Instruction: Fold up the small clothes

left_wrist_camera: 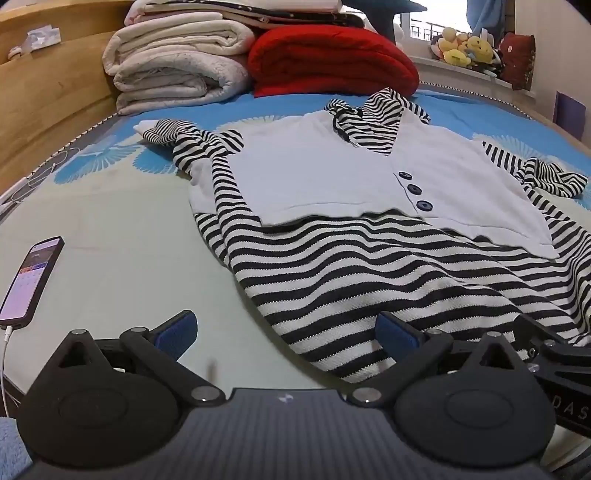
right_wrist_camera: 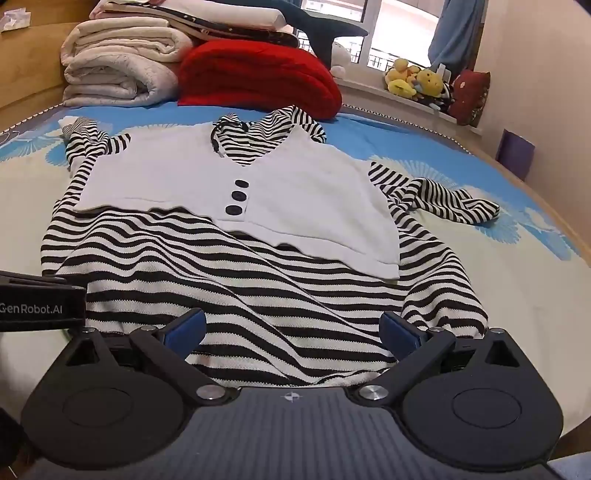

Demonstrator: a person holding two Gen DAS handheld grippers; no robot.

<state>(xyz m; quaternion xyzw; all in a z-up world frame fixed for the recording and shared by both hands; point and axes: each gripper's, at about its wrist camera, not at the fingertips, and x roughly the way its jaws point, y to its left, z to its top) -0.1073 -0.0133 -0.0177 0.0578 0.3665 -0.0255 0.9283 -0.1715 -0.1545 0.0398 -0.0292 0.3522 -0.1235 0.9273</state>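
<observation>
here, both grippers — left gripper (left_wrist_camera: 286,332), right gripper (right_wrist_camera: 293,330) — gape over the striped top (right_wrist_camera: 236,295).

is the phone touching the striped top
Apart. The left wrist view shows bare sheet between the phone at the left edge and the striped top.

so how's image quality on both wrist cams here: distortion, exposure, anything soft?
Left wrist: strong fisheye bowing at the bed edge, black corner vignette; the black-and-white striped garment with white button-front panel is sharp, lit evenly, and the lit phone screen isn't clipped. Right wrist: same curvature, bright window blown out, garment stripes crisp, and the open right gripper casts only soft shadow.
</observation>
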